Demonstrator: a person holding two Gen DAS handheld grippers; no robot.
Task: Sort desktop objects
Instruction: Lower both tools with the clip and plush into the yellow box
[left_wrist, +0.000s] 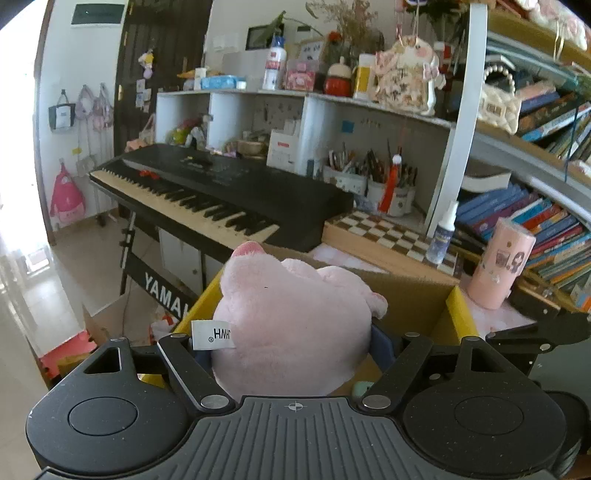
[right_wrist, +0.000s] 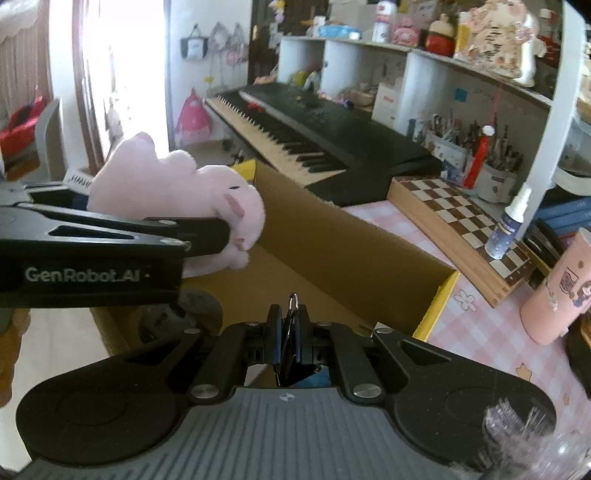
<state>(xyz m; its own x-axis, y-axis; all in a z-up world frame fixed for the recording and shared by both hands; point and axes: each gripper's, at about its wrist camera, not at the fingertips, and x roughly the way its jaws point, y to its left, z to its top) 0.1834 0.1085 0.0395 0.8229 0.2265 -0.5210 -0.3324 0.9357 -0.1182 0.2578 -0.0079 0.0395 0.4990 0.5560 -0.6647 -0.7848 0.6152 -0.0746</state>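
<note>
Both loads carried over the cardboard box, neither yet released.

A pink plush toy (left_wrist: 291, 325) is held in the left gripper (left_wrist: 295, 354), jaws spread wide around its soft body, above the open cardboard box (right_wrist: 332, 243). A binder clip (right_wrist: 291, 332) is pinched in the right gripper (right_wrist: 290, 332), jaws nearly closed on it, over the near edge of the box. Risks judged: the plush could be squeezed out of the wide grip, or dropped on the box rim and tipped to the floor beside the keyboard (left_wrist: 207, 199). The clip, held by a thin edge, could be twisted loose. The two grippers are close together, so a knock is possible. The pink cup (right_wrist: 557, 295) and spray bottle (right_wrist: 508, 229) on the bench could be clipped by the right hand.
</note>
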